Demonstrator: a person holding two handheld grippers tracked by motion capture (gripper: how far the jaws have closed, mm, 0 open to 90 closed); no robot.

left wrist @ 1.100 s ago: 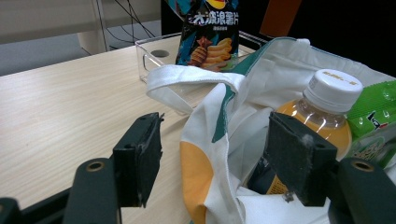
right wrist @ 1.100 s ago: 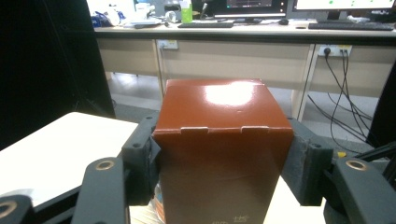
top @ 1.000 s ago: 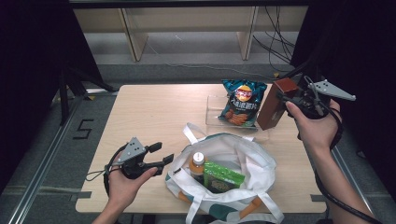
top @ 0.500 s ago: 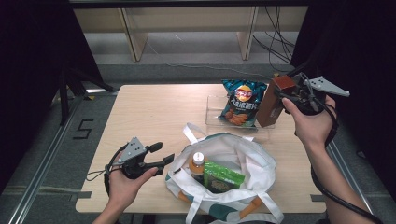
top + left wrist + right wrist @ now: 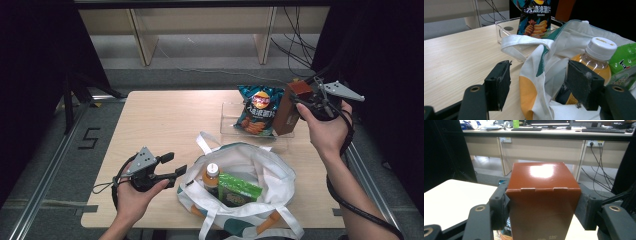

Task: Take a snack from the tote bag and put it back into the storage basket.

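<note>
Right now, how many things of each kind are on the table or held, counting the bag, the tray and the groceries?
Tote bag: 1
Clear tray: 1
Snack packets: 2, the blue chip bag in the tray and the green packet in the tote
Bottle: 1, in the tote
Brown box: 1, held by the right gripper
Total: 6

We had a pale wooden table [image 5: 165, 120] in front of us, and on it sat a clear plastic tray [image 5: 230, 122] at the far right, while a white tote bag [image 5: 260, 170] slumped open at the near edge, its handle [image 5: 204, 144] trailing onto bare wood.
</note>
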